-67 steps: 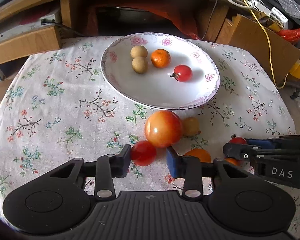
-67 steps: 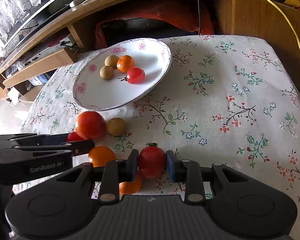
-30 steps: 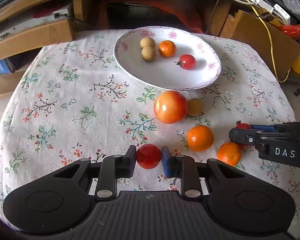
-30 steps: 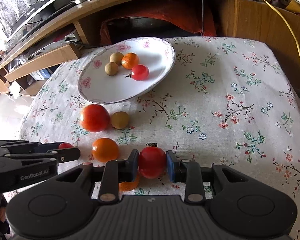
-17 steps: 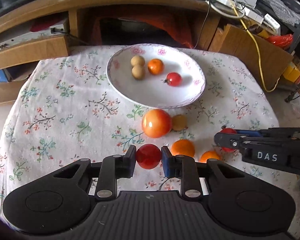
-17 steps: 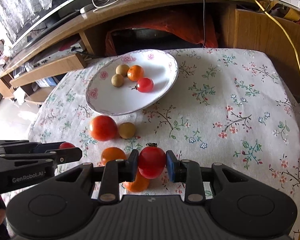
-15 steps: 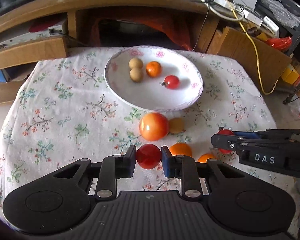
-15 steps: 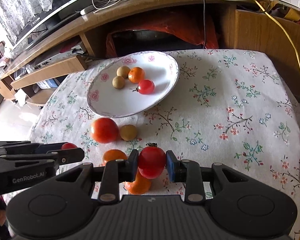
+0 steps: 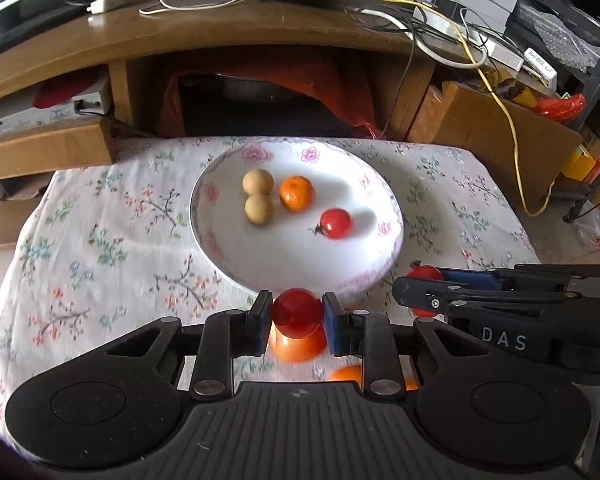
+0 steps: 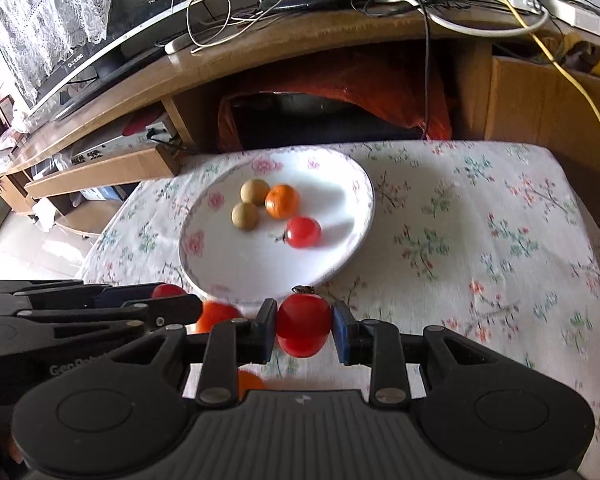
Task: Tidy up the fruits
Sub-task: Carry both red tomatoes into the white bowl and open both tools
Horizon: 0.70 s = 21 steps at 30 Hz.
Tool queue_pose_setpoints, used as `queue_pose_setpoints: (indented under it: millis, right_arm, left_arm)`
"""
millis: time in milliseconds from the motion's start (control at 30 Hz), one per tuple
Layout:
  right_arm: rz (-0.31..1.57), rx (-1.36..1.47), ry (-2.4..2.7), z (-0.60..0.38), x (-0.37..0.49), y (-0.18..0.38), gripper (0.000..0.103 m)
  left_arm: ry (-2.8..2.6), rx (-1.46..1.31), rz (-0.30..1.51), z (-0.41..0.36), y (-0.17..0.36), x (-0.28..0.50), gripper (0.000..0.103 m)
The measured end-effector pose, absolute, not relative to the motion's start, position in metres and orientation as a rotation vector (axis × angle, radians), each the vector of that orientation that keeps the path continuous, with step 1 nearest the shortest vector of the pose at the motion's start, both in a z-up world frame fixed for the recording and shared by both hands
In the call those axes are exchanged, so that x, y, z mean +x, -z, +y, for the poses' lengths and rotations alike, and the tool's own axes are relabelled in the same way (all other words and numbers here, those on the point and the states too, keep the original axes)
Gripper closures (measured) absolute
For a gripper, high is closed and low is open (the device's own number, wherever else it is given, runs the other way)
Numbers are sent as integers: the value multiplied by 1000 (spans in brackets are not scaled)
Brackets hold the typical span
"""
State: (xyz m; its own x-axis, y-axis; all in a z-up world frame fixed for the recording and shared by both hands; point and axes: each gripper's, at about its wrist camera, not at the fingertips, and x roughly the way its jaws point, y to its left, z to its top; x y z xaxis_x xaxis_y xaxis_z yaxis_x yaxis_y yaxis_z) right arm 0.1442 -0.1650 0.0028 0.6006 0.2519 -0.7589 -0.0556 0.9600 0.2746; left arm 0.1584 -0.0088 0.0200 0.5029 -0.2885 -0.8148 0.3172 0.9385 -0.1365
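Note:
My left gripper is shut on a small red tomato, held above the near rim of the white floral plate. My right gripper is shut on a red tomato with a stem, also near the plate's front rim. In the plate lie two tan round fruits, a small orange and a red tomato. Below the left gripper a large orange-red fruit shows in part. The right gripper appears at the right of the left wrist view.
A floral tablecloth covers the low table. More orange fruit lies on it, mostly hidden under the grippers. Behind the table stands a wooden TV bench with cables, a cardboard box to the right and a wooden drawer unit to the left.
Both grippers have risen and moved forward toward the plate, each still holding its tomato. The loose fruit on the cloth has slid out of sight beneath them.

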Motion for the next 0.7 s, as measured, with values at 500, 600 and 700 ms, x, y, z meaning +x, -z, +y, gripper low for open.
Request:
queue_pose_setpoints:
  millis: [500,600,700]
  right_arm:
    - [903,236,-202,-161,190,10,80]
    - [906,241,-208,-161,193,14,80]
    - [906,240,-212,-160,194,15,80]
  left_arm:
    - [341,35,1002,-13,-4,192,70]
    - [336,28,1009,-12,-1,194,70]
    - [333,27,1008,-12,0,195,70]
